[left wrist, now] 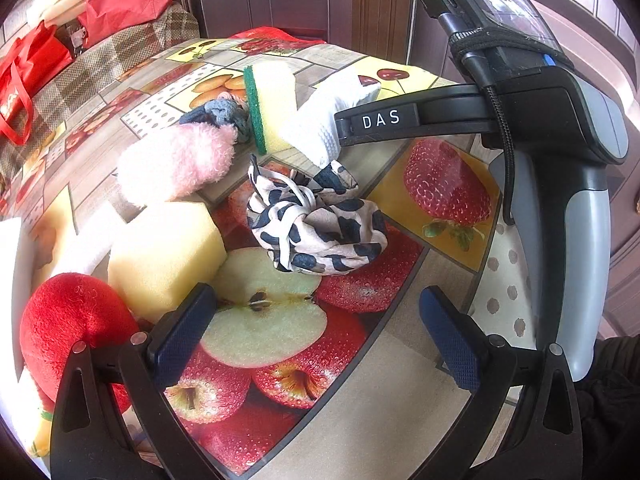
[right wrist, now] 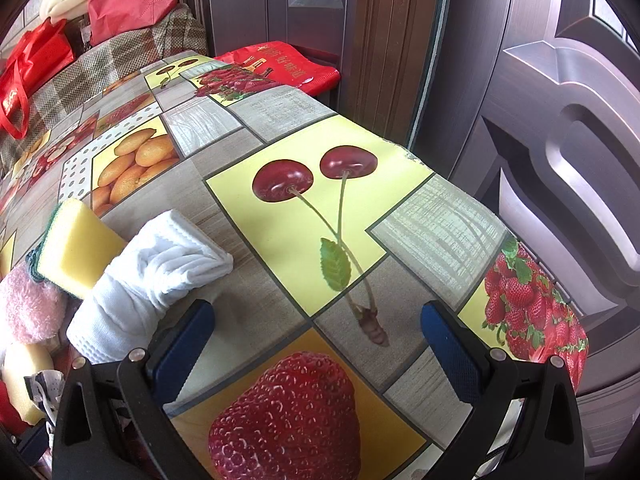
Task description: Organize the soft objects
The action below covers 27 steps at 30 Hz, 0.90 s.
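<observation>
Soft things lie on a fruit-print table [left wrist: 380,360]. In the left wrist view a leopard-print cloth [left wrist: 320,224] lies just ahead of my open, empty left gripper [left wrist: 316,336]. Behind it are a pink fluffy item [left wrist: 176,164], a yellow sponge block [left wrist: 164,252], a red plush toy [left wrist: 68,320], a green-backed yellow sponge [left wrist: 268,108], a grey scrunchie [left wrist: 224,116] and a rolled white cloth [left wrist: 324,120]. My right gripper [right wrist: 316,344] is open and empty beside the white cloth [right wrist: 152,272], the sponge [right wrist: 80,244] to its left.
The right gripper's body [left wrist: 560,160] stands at the right of the left wrist view. A plaid-covered seat [right wrist: 80,80] with red bags [right wrist: 32,64] lies beyond the table's far left. Brown doors [right wrist: 540,140] stand behind and right of the table's edge.
</observation>
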{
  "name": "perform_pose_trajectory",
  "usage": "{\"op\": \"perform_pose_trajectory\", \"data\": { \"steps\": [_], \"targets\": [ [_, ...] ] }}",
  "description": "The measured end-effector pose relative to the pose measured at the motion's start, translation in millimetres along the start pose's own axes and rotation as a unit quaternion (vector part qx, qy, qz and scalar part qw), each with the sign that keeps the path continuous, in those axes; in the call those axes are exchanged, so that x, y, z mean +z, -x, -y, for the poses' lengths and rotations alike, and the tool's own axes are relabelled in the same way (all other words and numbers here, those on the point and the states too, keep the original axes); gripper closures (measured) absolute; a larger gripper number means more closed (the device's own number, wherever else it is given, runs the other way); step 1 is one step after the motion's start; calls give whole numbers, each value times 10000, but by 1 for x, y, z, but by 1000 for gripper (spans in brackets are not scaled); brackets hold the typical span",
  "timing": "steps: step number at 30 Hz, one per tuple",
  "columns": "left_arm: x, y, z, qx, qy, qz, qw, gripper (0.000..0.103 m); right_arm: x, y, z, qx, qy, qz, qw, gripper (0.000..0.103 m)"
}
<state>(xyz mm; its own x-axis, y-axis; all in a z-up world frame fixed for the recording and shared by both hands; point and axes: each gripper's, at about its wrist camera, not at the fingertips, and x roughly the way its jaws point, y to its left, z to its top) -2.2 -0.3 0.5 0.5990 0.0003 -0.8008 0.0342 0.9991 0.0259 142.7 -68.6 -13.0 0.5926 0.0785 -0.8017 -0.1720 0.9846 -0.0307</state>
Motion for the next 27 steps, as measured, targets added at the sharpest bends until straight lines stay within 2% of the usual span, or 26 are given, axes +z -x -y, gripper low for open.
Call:
{"op": "perform_pose_trajectory", "data": {
  "steps": [27],
  "targets": [
    [0, 0, 2, 0, -14, 0, 10000, 1, 0, 0, 0, 1, -2, 0, 10000, 0]
  ]
}}
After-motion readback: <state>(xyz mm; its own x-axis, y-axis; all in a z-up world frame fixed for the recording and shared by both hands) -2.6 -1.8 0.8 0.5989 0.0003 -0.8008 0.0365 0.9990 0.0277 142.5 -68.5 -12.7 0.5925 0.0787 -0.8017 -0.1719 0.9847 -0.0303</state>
